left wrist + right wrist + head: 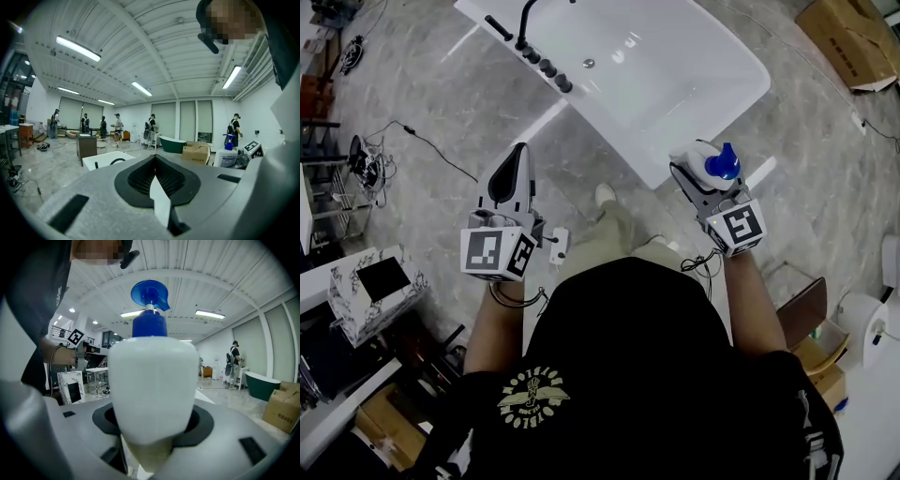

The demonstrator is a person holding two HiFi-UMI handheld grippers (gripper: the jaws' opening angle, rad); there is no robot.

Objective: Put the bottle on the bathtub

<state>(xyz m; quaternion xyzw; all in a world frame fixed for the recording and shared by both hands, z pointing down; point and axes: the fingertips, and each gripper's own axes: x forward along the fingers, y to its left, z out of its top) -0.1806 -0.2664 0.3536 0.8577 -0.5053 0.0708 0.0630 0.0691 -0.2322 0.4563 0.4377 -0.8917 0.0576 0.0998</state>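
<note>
Currently: white, blue-pumped bottle [154, 376] clamped in right gripper [701, 171] fingers, airborne at 5 o'clock of bathtub [675, 75]. Left gripper [514, 173] fingers pressed together, empty. Advised: carry toward 11 o'clock, set base flat on rim, then release.

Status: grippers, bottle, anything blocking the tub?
Right gripper shut on bottle, held in the air. Left gripper shut, empty. Bathtub just ahead, nothing seen between.
</note>
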